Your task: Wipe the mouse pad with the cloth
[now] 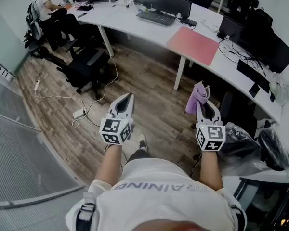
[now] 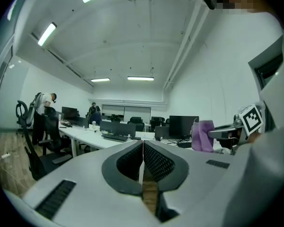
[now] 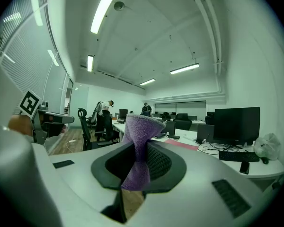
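Observation:
A pink mouse pad point(image 1: 193, 45) lies on the long white desk point(image 1: 231, 66) ahead; in the right gripper view the mouse pad point(image 3: 181, 144) shows as a thin red strip. My right gripper point(image 1: 203, 101) is shut on a purple cloth point(image 1: 198, 98), which bunches up out of the jaws; the cloth point(image 3: 138, 145) fills the middle of the right gripper view. My left gripper point(image 1: 125, 103) is shut with nothing in it, held over the wooden floor. Both grippers are well short of the desk. From the left gripper point(image 2: 142, 151) I see the cloth point(image 2: 203, 135) off to the right.
A keyboard point(image 1: 156, 17) and monitors point(image 1: 162, 3) stand on the desk beyond the pad. Black office chairs point(image 1: 85, 64) and a power strip with cables point(image 1: 79, 113) are on the floor to the left. A person point(image 1: 47, 7) sits at the far left. Black bags point(image 1: 253, 148) lie at the right.

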Available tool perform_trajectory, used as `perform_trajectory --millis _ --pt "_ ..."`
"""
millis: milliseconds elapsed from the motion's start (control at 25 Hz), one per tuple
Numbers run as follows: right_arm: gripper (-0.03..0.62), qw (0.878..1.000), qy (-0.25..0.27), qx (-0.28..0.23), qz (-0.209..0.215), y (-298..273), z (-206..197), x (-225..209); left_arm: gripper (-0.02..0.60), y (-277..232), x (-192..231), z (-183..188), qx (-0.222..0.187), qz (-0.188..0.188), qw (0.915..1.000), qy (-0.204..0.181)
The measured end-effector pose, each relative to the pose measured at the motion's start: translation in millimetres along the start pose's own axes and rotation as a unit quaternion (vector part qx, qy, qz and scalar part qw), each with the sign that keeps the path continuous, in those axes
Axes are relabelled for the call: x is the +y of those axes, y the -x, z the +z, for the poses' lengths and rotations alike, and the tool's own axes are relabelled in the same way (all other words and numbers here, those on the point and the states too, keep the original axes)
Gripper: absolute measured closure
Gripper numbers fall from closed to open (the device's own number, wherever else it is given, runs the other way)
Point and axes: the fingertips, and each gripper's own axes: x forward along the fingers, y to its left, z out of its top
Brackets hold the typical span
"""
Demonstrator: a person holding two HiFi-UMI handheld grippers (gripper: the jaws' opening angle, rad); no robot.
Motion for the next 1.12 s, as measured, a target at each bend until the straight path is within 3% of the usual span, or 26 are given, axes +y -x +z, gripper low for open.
perform_trajectory --millis 480,720,1120 --pt "0.511 1.0 -0.008 -0.001 0.017 -44.9 2.5 17.7 0.551 -9.3 39.5 2.9 -0.001 0.01 0.9999 0.008" --pt "0.51 1.0 0.001 0.006 0.021 -96.0 10.7 25.8 0.549 -33.0 84.9 3.4 -0.002 0.027 0.9995 0.015" --pt "0.509 1.0 0.012 0.012 0.015 -198.5 40.3 46.8 0.549 -91.0 170.5 16.1 -0.007 0.006 0.9995 0.029"
